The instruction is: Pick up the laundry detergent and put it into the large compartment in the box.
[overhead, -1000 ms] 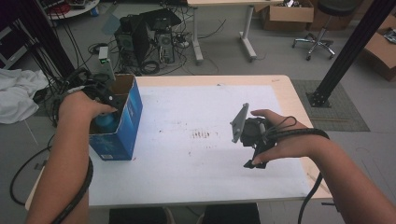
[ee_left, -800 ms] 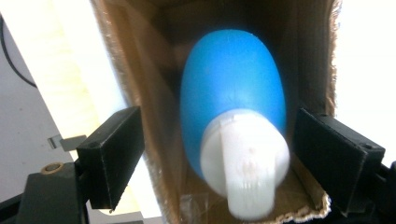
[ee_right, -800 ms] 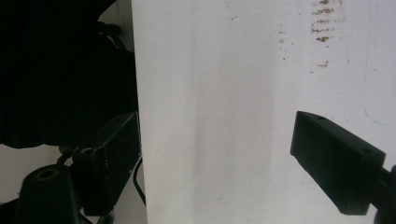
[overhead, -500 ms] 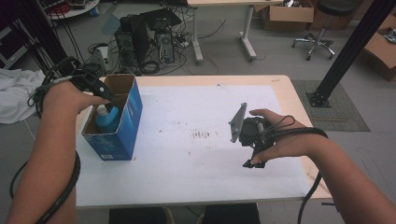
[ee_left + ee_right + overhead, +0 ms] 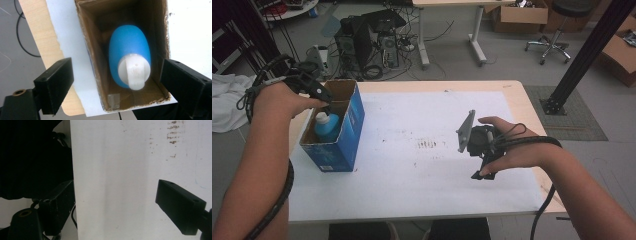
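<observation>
1. 1 blue bottle [image 5: 130,57] with a white cap stands inside 1 open blue cardboard box [image 5: 343,135] at the counter's [image 5: 412,195] left edge, apparently put there for packing.
2. The left gripper [image 5: 314,92] hovers above it; its jaws have just been opening, released and clear of the bottle.
3. The right gripper [image 5: 479,145] waits over bare white counter, released and holding nothing.
</observation>
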A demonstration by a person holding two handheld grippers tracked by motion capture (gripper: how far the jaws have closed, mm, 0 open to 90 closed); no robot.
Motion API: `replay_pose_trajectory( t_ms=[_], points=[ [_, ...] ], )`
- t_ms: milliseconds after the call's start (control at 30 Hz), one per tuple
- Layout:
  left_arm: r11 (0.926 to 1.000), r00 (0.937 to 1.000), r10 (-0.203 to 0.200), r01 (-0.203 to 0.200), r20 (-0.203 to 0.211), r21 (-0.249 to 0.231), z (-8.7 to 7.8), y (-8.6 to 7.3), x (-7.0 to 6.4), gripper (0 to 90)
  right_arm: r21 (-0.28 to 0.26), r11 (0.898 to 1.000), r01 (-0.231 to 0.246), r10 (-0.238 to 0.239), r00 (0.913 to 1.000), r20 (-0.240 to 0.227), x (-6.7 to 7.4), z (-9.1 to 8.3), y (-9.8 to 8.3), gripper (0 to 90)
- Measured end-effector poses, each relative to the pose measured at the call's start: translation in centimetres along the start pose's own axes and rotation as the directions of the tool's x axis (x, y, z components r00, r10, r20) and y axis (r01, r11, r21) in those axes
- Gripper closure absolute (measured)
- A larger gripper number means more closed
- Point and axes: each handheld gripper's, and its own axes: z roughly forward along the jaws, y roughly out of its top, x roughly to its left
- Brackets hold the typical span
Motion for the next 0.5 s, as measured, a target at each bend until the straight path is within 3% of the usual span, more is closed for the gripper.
replay_pose_trajectory(
  t_ms=[500],
  points=[
    [0.9992, 0.9992, 0.037, -0.037, -0.013, -0.012, -1.05, -0.03, -0.73, 6.6, -0.003, 1.000, 0.001, -0.001, 1.0000, 0.000, 0.00, 0.03, -0.02, 16.2]
  ],
)
